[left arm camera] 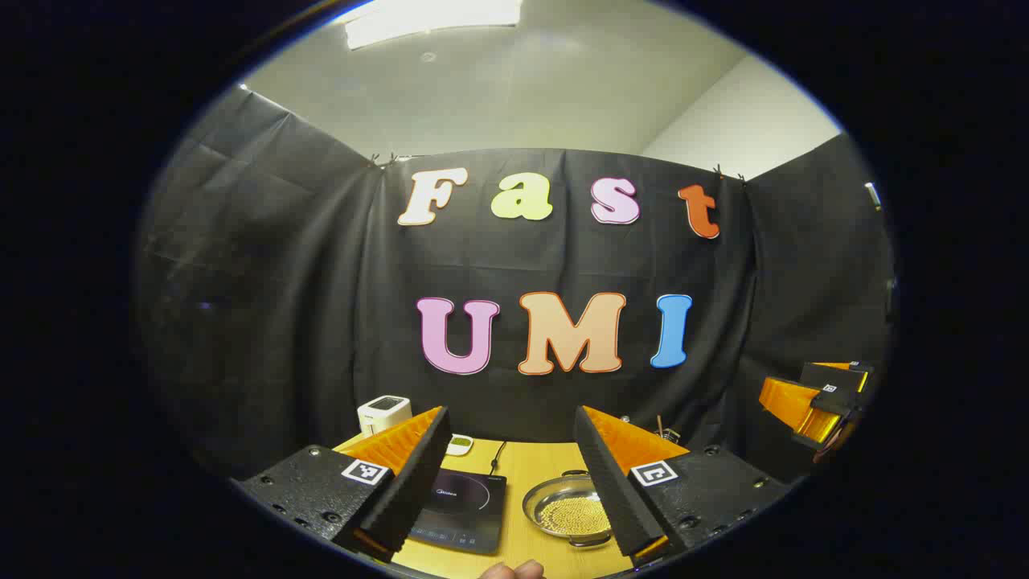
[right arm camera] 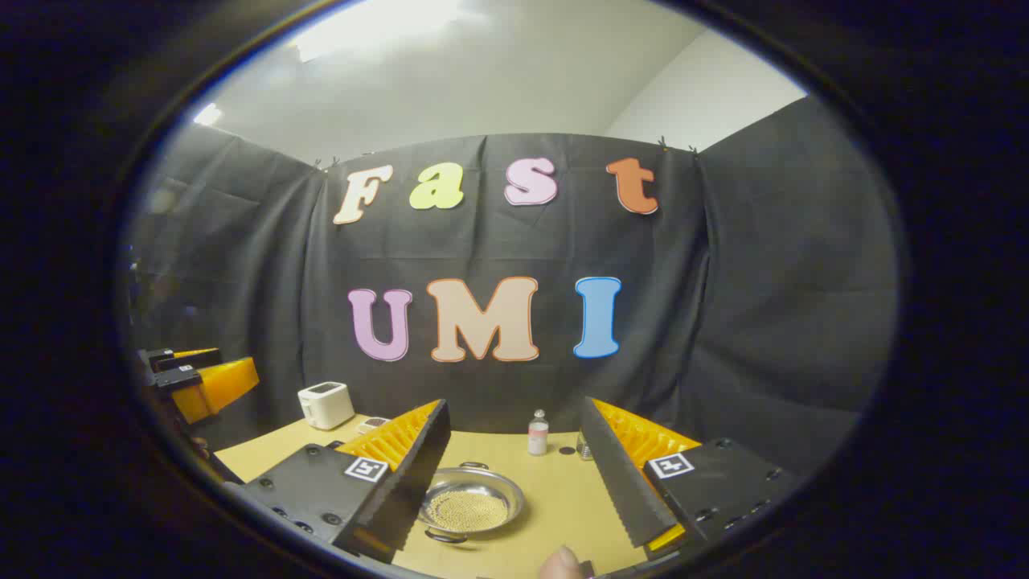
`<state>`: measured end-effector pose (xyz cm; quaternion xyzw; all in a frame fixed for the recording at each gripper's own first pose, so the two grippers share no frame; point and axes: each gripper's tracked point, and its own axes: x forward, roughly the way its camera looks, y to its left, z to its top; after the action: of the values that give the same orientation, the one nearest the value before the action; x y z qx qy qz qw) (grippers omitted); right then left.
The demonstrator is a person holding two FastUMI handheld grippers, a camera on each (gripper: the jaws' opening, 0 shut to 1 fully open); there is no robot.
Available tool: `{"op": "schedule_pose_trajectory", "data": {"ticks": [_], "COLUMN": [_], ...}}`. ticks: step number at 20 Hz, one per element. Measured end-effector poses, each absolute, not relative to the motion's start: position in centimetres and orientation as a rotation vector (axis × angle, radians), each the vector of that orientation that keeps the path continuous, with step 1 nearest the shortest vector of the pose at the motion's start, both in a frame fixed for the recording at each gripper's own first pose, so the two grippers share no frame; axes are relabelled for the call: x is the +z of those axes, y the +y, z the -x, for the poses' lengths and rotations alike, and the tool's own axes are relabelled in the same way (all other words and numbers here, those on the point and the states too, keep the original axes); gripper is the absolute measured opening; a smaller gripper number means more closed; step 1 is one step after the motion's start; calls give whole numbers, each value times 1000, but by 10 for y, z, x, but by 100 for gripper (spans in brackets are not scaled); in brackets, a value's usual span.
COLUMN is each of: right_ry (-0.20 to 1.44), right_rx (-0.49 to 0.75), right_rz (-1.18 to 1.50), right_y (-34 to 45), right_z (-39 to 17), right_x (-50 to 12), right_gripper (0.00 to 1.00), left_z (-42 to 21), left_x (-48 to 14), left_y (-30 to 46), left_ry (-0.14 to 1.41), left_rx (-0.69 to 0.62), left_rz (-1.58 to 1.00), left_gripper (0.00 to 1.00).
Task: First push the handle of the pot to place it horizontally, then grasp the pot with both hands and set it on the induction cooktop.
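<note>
The pot (right arm camera: 473, 505) — a shallow steel pan with a layer of small yellowish beads in its bottom — sits on the wooden table (right arm camera: 555, 498), just beside the black induction cooktop (left arm camera: 462, 511), on that cooktop's right in the left gripper view. Its two small loop handles show at the near and far rim, one toward the booth wall and one toward the person. The left gripper (left arm camera: 508, 474) and the right gripper (right arm camera: 514, 474) both hang above the table with their jaws spread wide, holding nothing and well clear of the pot. By the look of it the first step — pushing a handle round so the pair lies crosswise — is not yet begun; it calls for lowering one finger beside a handle. Farther back stand a small white appliance (right arm camera: 325, 404) and a small bottle (right arm camera: 538, 433) against black cloth, under a lit ceiling.
</note>
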<state>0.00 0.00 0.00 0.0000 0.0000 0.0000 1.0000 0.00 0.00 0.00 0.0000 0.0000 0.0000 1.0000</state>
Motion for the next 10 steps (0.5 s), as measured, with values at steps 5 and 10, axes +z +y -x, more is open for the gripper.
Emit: {"op": "schedule_pose_trajectory", "data": {"ticks": [5, 10], "right_ry": [10, 30], "right_rx": [14, 19], "right_rz": [7, 7], "right_y": [-2, -1], "right_z": [1, 4], "right_x": [-5, -11], "right_gripper": [97, 97], "left_z": [0, 3], "left_x": [-8, -13], "left_y": [-1, 2], "left_ry": [30, 47], "left_rx": [10, 13], "left_rz": [18, 1], "left_gripper": [94, 94]}}
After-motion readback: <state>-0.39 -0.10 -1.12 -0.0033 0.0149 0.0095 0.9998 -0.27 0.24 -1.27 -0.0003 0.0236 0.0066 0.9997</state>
